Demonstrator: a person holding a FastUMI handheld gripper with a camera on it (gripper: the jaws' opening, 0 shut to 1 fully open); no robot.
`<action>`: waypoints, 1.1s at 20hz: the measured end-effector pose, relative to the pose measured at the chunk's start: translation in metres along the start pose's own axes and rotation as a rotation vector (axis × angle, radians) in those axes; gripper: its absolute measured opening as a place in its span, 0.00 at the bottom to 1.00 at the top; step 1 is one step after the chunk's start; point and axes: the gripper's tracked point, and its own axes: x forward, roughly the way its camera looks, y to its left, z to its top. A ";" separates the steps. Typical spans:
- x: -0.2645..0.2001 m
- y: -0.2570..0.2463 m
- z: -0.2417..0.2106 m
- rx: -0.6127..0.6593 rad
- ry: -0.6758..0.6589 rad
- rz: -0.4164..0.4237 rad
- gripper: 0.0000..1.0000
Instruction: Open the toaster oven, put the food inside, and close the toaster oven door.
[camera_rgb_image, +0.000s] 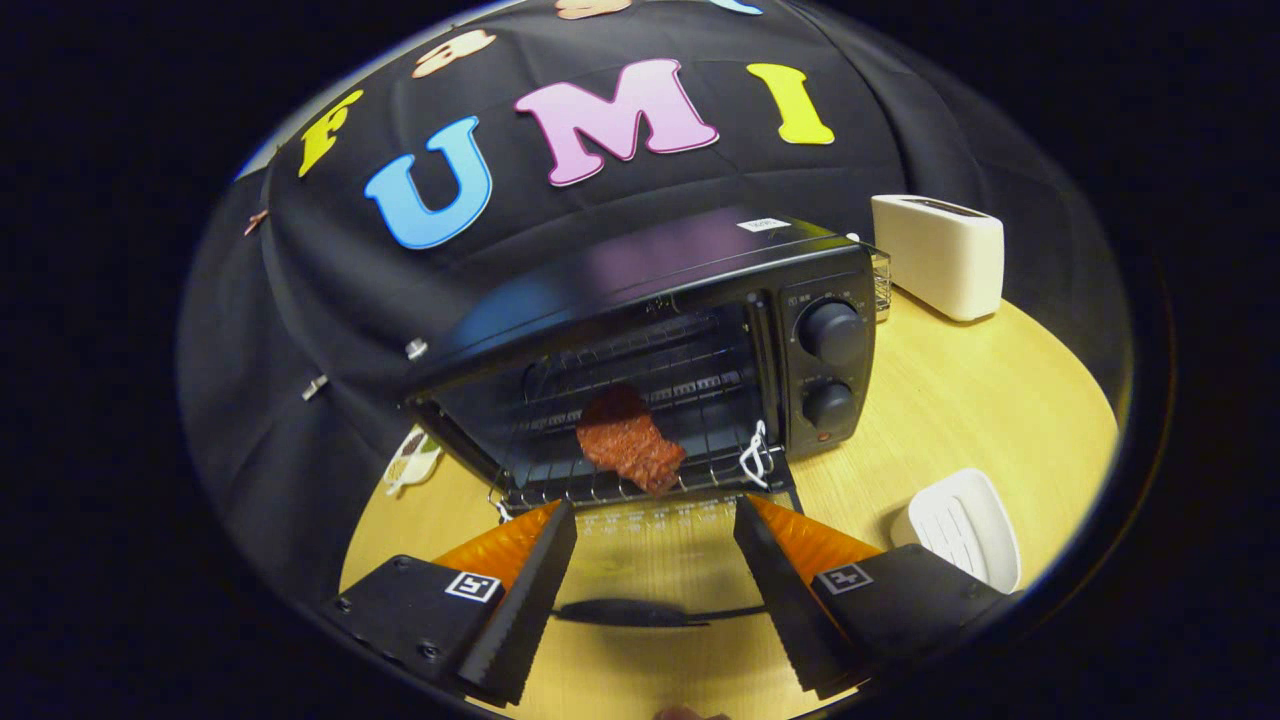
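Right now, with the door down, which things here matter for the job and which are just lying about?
Job:
- toaster oven, open
- its glass door, folded down, handle between the fingers
- red food piece on the wire rack
- hand-held gripper, open, empty

Lying about:
- white toaster beyond the oven
- white dish on the wooden table

gripper (655, 515): two wedge-shaped fingers, spread apart, nothing between them
fingers (520, 600): ridged, sawtooth inner faces
mounts (400, 610): black blocks, round screws
markers (472, 586): square black-and-white tags, one per mount
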 end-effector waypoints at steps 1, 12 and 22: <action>-0.009 -0.001 -0.007 -0.024 0.021 0.001 0.98; -0.061 -0.006 -0.076 -0.263 0.155 -0.009 0.99; -0.025 -0.012 -0.117 -0.349 0.242 -0.048 0.99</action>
